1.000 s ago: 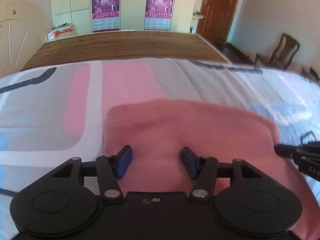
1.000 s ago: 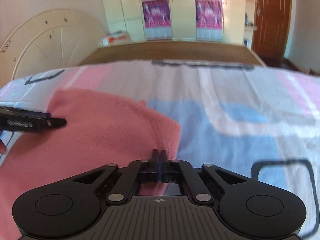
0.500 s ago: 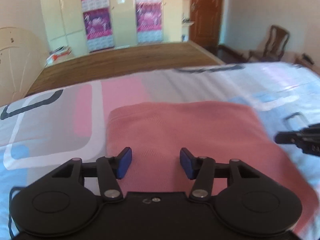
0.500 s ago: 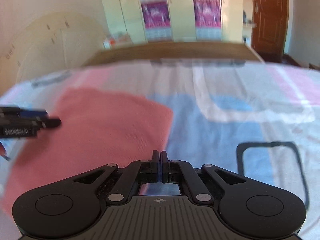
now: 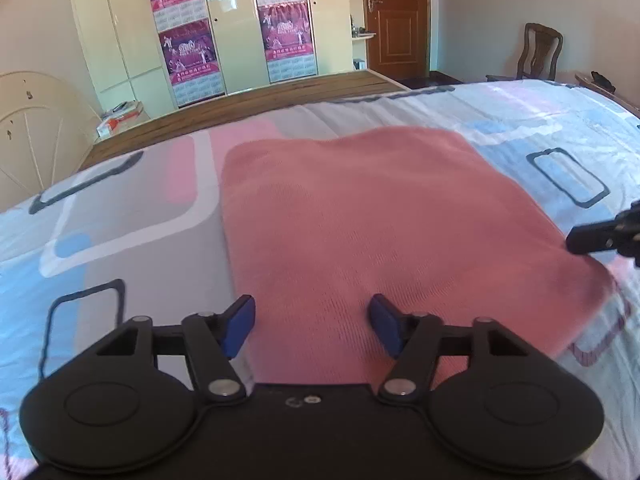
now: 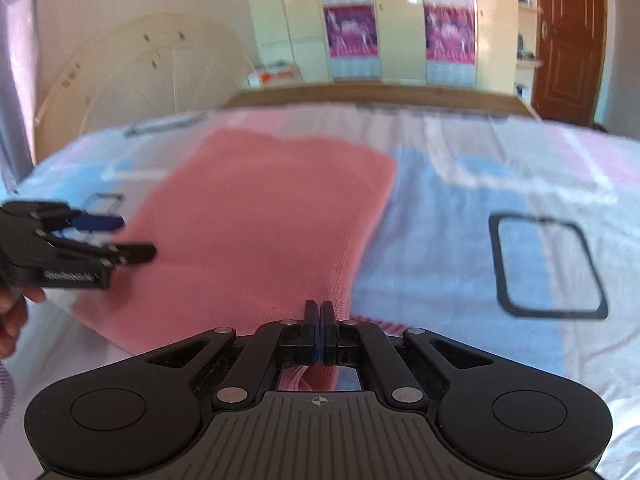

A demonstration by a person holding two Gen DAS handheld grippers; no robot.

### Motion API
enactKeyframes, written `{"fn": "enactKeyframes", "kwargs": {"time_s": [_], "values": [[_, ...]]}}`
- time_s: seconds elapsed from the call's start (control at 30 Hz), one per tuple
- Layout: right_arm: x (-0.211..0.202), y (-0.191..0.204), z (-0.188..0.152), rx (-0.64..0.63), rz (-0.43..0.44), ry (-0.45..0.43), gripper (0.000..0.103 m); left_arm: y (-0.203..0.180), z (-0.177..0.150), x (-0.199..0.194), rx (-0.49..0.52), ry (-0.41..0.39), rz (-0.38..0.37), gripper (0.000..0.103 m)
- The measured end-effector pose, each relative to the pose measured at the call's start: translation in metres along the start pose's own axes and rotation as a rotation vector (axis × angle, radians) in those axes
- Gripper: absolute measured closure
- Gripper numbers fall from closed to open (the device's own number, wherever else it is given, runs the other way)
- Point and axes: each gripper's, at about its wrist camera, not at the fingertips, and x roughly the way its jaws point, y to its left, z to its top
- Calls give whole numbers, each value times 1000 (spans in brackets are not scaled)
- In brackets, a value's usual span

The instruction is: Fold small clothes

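A pink knitted garment [image 5: 380, 216] lies folded flat on the bed; it also shows in the right wrist view [image 6: 260, 232]. My left gripper [image 5: 312, 324] is open and empty, its blue pads [image 5: 240, 322] spread above the garment's near edge. My right gripper [image 6: 319, 326] is shut with nothing visible between its fingers, above the garment's near right corner. The right gripper shows at the right edge of the left wrist view [image 5: 604, 232], and the left gripper at the left of the right wrist view [image 6: 132, 240].
The bed sheet [image 5: 120, 208] has pink, blue and grey blocks with dark outlines. Beyond it are a wooden bed board [image 5: 248, 100], wardrobes with posters [image 5: 224, 24], a brown door [image 5: 396, 16] and a chair [image 5: 538, 52]. A round panel [image 6: 136, 80] leans at the left.
Both grippers have pulled back and up from the garment, so more of it and the sheet shows. The left stays open and the right stays shut.
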Motion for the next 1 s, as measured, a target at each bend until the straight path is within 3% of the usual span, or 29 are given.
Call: {"fn": "enactKeyframes", "kwargs": {"time_s": [0.13, 0.23, 0.33, 0.5, 0.67, 0.77, 0.9, 1.0], "values": [[-14, 4, -7, -29, 26, -8, 103, 1, -16, -13, -58, 12, -30, 48], [7, 4, -26, -44, -21, 114, 103, -3, -36, -4, -48, 75, 19, 44], [5, 1, -27, 4, -7, 94, 103, 5, -45, -4, -109, 63, 16, 37], [6, 8, -22, -25, -30, 100, 103, 7, -42, -4, -119, 65, 17, 36], [-15, 11, -21, -7, -21, 10, 103, 6, -47, -5, -117, 62, 17, 35], [10, 4, -29, 13, -29, 98, 103, 6, -48, -4, -129, 63, 21, 32], [7, -1, -23, 58, -11, 99, 103, 8, -48, -5, -137, 68, 23, 27], [-7, -10, -17, 125, -15, 39, 103, 17, -44, -15, -183, 46, 11, 26]]}}
